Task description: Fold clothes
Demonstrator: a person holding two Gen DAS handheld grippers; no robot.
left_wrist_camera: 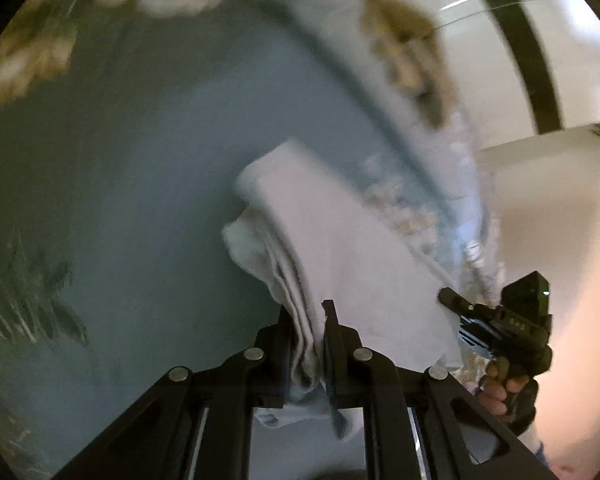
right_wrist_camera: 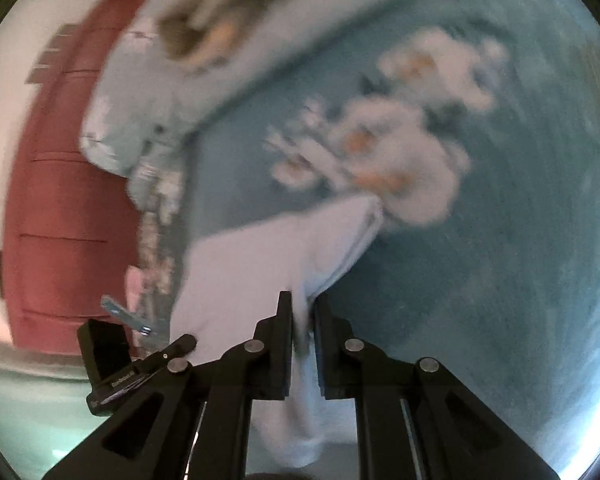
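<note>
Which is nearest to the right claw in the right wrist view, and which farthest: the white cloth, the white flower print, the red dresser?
1. White cloth: clamped in the right claw.
2. White flower print: on the blue bedspread, ahead.
3. Red dresser: beyond the bed edge, left.

The garment I am folding is a pale, whitish-lilac cloth [left_wrist_camera: 340,248], already doubled over so that several layers show stacked along one folded edge. It hangs stretched between my two tools, one end pinched in my left gripper [left_wrist_camera: 308,320] and the other in my right gripper [right_wrist_camera: 300,312], with a short tail drooping below each grip. It is lifted above a blue-grey bedspread [left_wrist_camera: 140,180] printed with white flowers, and both views are blurred.
</note>
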